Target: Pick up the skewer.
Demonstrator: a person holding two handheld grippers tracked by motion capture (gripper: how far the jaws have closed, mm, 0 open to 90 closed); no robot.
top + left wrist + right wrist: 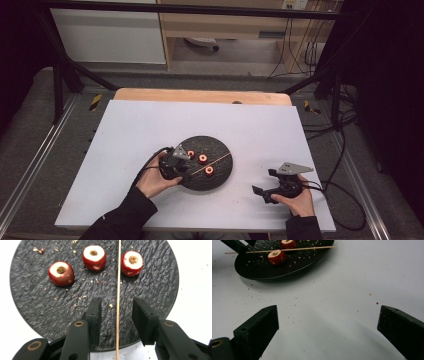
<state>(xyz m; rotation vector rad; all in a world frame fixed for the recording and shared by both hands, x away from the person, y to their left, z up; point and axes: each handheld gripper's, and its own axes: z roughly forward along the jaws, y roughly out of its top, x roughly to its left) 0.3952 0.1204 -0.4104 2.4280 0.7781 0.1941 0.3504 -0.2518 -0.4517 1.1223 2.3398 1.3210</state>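
Left gripper [117,312] released — the skewer [118,290] lies free between its jaws, mid-frame on the black plate [32,297]. Right gripper [328,322] gapes wide over bare table [332,290] — lower right.

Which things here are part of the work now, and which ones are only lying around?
Part of the work:
- wooden skewer, lying on the plate between the open jaws of the left gripper, untouched
- three cored red fruits
- black round plate
- right gripper, open above the bare table

Only lying around:
- crumbs on the white tabletop
- cables beside the table
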